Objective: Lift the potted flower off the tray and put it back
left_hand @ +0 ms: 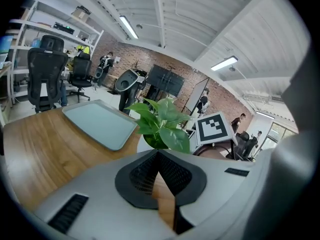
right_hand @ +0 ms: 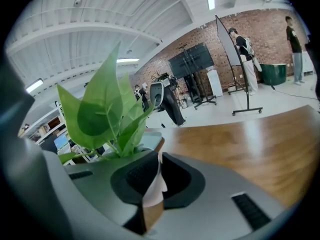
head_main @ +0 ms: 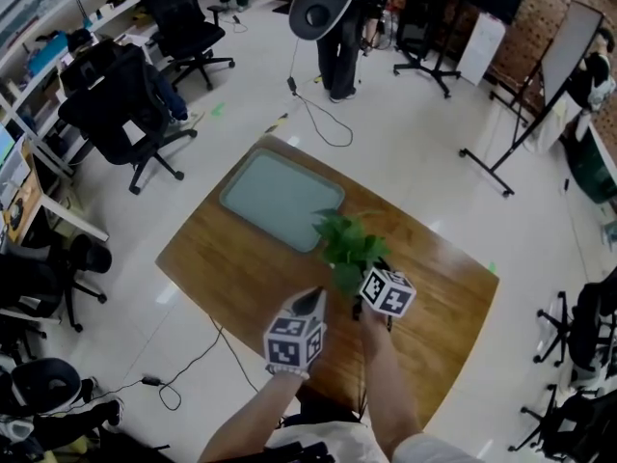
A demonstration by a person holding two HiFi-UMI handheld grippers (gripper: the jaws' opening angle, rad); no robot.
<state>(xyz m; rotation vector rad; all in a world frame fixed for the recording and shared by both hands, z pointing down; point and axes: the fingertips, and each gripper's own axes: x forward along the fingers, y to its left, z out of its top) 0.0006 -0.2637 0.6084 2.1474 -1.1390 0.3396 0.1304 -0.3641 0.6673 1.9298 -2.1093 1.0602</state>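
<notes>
Right tool [right_hand: 156, 176] is clamped on the white rim of the green-leafed potted flower [head_main: 349, 246]. Left tool [left_hand: 160, 160] is closed and empty. Flower is off the grey-green rectangular tray [head_main: 275, 201], over the brown wooden counter [head_main: 217, 273] beside the tray's corner. Lift judged done; return still to do.

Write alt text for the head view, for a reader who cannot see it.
Seen from above, the right tool grips a leafy potted flower over a wooden table, by the near corner of an empty grey tray. The left tool is beside it, shut and empty. Office chairs stand to the left.
</notes>
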